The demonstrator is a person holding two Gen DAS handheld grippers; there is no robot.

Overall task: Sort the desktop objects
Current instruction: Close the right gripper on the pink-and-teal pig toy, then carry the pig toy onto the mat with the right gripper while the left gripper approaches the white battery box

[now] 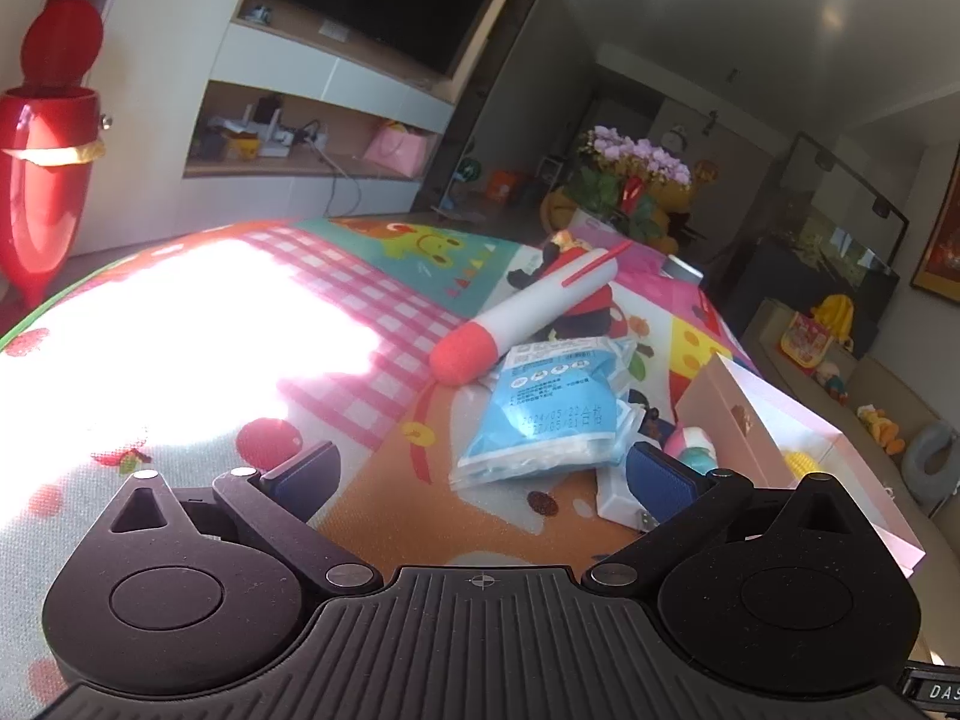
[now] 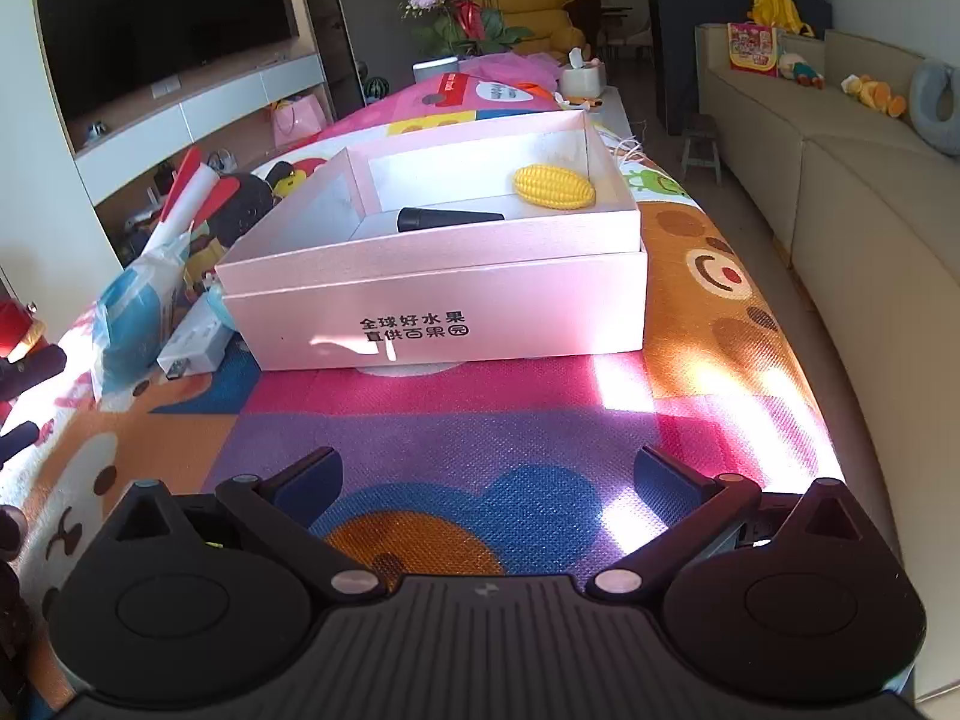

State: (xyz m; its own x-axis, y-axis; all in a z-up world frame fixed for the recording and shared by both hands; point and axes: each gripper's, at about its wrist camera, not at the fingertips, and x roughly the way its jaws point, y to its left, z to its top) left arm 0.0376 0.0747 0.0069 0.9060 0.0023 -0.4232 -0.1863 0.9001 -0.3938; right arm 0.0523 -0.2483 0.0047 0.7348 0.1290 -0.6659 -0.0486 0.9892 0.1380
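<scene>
both grippers low over mat (image 2: pixel 480 420) (fingers apart)

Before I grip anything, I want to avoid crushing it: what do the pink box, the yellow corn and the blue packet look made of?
Pink box: likely cardboard, matte, with crisp folded edges and printed lettering.
Yellow corn: probably moulded plastic or rubber, with uniform colour and regular kernel bumps.
Blue packet: thin glossy plastic film, wrinkled, with printed text; it looks soft.
</scene>
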